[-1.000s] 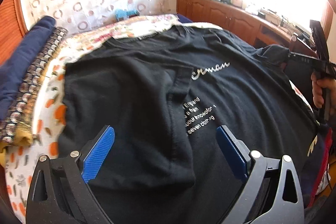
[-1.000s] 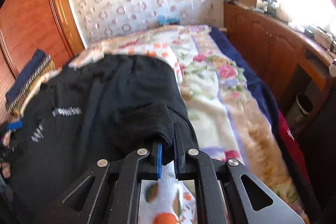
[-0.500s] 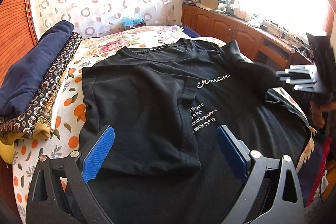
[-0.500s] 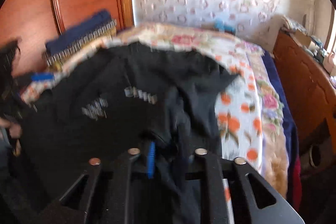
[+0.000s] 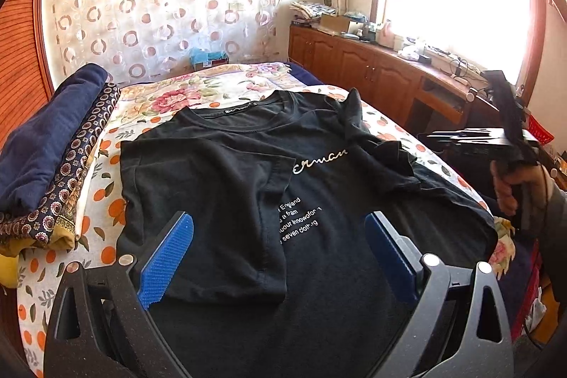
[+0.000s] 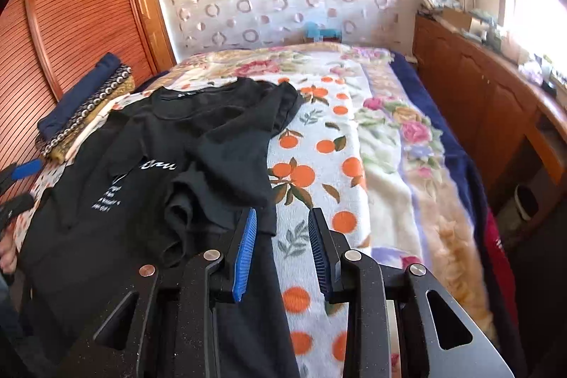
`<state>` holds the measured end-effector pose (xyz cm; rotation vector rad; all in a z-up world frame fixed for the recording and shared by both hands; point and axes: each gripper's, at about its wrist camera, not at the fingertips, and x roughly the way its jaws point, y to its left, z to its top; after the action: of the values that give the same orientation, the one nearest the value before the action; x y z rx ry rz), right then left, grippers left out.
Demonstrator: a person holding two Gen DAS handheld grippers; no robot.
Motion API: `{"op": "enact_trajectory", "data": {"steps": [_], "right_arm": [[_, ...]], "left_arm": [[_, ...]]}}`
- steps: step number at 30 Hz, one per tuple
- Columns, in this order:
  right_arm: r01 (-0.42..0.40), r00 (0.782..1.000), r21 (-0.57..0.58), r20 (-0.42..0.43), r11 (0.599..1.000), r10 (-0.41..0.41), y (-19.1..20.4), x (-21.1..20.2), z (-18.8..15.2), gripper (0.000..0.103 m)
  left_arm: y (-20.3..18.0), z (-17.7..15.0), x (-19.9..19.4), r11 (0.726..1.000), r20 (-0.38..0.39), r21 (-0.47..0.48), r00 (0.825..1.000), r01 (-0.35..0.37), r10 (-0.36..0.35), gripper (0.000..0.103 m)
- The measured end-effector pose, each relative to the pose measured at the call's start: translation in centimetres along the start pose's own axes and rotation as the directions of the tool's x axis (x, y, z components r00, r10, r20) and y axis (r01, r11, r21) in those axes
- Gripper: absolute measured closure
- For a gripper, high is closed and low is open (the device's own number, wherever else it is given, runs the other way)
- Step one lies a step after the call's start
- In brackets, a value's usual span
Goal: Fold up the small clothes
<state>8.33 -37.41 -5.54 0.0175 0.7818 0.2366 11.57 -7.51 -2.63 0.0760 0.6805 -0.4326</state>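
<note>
1. Black T-shirt (image 5: pixel 230 186) lies flat on our orange-print bedspread (image 6: pixel 319 165), both sleeves folded inward.
2. Our left gripper (image 5: pixel 280 254) hovers above it, jaws spread wide, grasping nothing.
3. Our right gripper (image 6: pixel 280 247) has just been opening; the sleeve's edge lies beside its left pad, unpinched.

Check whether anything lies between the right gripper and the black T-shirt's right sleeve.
Nothing visible does. The right gripper is open, its jaws have just been opening, and no cloth is between them; the folded-in sleeve of the black T-shirt lies directly ahead of its left pad on the orange-print blanket.
</note>
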Motion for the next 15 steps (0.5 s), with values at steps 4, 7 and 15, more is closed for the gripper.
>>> {"op": "enact_trajectory", "data": {"steps": [4, 7, 15], "right_arm": [[-0.020, 0.997, -0.021, -0.070, 1.000, 0.018, 1.8, 2.8, 0.3, 0.072], [-0.012, 0.991, -0.039, -0.130, 0.999, 0.007, 2.5, 4.7, 0.5, 0.072], [-0.053, 0.998, -0.138, -0.026, 0.989, 0.050, 4.4, 1.9, 4.2, 0.098]], "left_arm": [[0.3, -0.4, 0.4, 1.000, -0.015, -0.009, 1.000, -0.001, 0.000, 0.005], [0.6, -0.7, 0.5, 1.000, -0.021, -0.019, 1.000, -0.002, 0.001, 0.005], [1.5, -1.4, -0.1, 0.999, -0.016, -0.047, 1.000, -0.010, 0.009, 0.005]]}}
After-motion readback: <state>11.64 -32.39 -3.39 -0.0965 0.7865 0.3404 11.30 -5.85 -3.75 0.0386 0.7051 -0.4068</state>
